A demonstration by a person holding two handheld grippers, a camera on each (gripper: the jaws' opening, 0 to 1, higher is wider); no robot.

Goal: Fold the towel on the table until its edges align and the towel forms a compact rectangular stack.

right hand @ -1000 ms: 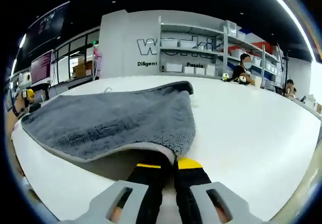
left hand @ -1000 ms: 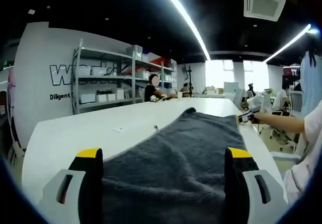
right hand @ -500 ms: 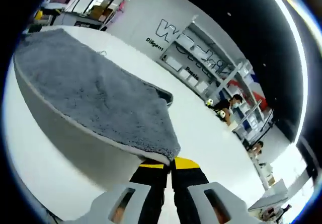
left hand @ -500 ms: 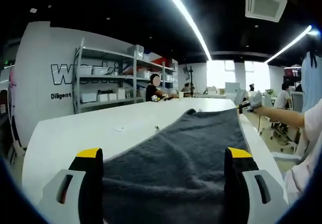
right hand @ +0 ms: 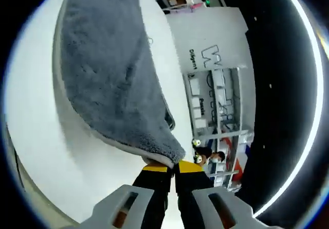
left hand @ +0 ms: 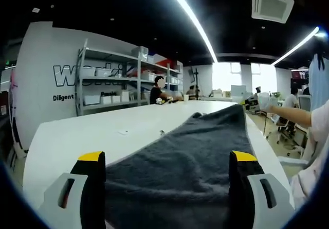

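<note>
A dark grey towel (left hand: 180,162) lies along the white table (left hand: 77,136), running away from me in the left gripper view. My left gripper (left hand: 167,188) is open, its yellow-tipped jaws standing wide apart over the near end of the towel. The towel's far corner (left hand: 237,108) is lifted off the table near a person's hand (left hand: 267,103). In the right gripper view, my right gripper (right hand: 174,166) is shut on a corner of the towel (right hand: 110,80), and the cloth hangs away from the jaws toward the table (right hand: 36,131).
Shelving with white boxes (left hand: 110,82) stands against the lettered back wall beyond the table. A seated person (left hand: 157,92) is at the far end. More people and desks are at the right (left hand: 288,103). A sleeve (left hand: 313,136) shows at the right edge.
My right gripper has raised the far towel corner off the table and rolled strongly, so its view has tilted. The left gripper has stayed open in place.
</note>
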